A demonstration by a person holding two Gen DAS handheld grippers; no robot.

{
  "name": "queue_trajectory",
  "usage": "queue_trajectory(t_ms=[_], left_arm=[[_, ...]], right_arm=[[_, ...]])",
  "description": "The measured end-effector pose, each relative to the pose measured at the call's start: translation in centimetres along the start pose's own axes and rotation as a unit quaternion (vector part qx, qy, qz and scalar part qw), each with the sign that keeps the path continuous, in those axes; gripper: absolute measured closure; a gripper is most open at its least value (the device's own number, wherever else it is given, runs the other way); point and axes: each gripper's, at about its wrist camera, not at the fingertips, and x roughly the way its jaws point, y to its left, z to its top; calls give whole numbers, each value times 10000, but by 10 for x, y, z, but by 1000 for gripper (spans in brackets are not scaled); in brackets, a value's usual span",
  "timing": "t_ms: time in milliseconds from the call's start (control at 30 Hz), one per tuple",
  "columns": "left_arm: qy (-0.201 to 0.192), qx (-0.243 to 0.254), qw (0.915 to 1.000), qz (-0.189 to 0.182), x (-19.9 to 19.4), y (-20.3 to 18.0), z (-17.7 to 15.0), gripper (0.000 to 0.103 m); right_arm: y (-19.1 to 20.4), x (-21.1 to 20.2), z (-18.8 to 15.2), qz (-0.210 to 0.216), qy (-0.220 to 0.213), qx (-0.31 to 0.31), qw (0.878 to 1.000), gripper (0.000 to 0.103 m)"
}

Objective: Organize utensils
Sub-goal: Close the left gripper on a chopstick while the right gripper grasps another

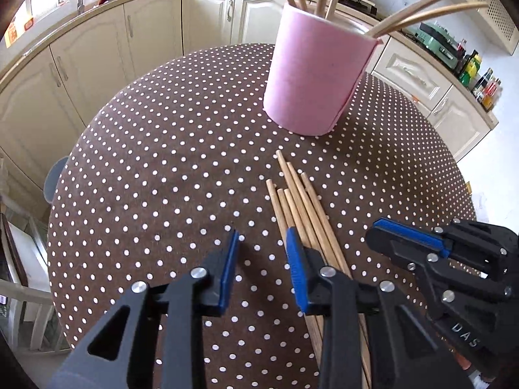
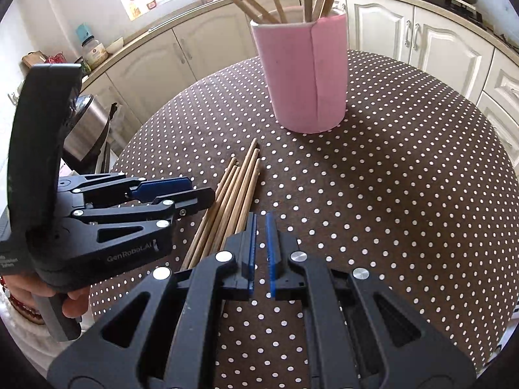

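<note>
On the round table point(image 1: 136, 168), with its brown white-dotted cloth, a pink cup point(image 1: 319, 74) stands upright and serves as the landmark. Several wooden sticks rise out of its mouth and lean in different directions. On the near side of the cup, a little apart from its base, a loose bundle of chopsticks point(image 1: 301, 207) lies flat on the cloth, the tips pointing towards the cup.

The left gripper point(image 1: 261, 243) hovers low over the near end of that bundle, further from the cup than the tips. Its jaws stand partly spread; only dotted cloth shows between them, and the right-hand blue pad point(image 1: 293, 259) sits over the edge of the bundle. Whether it touches the wood cannot be told.

The right gripper point(image 2: 261, 223) is just beside the bundle, on the side away from the left one. Its jaws are pressed nearly together with only a thin slit between them, holding nothing.
</note>
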Motion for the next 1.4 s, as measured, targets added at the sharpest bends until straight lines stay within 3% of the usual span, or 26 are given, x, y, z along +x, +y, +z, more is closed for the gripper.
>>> queue_trajectory(t_ms=[333,533,667,700,800,933,1100,1267,1400], left_arm=[[35,332,9993,150,1,-25,5,72],[153,184,9997,-74,2,-14,7,73],[200,223,9996,8,4,-16,12,73],[212,199,9996,11,5,-15,13,74],[178,199,9995,186,6,-7,15,90],[183,-37,9998,-80,5,9,16,96],[157,-3,9999,-62,3,14,14,97],[172,-103,9997,-158,3,14,15,97],[168,-58,9998,-125,1,19,15,97]], right_arm=[[14,27,-1,-51,291,-59,9995,96],[17,36,3,-97,328,-109,9994,96],[21,40,10,-148,364,-109,9992,96],[22,41,12,-153,351,-99,9992,96],[16,35,17,-112,218,58,9997,96],[15,40,18,-4,354,56,9994,94],[17,46,24,52,377,171,9991,92],[19,45,27,107,321,226,9992,76],[27,53,29,-212,410,55,9989,76]])
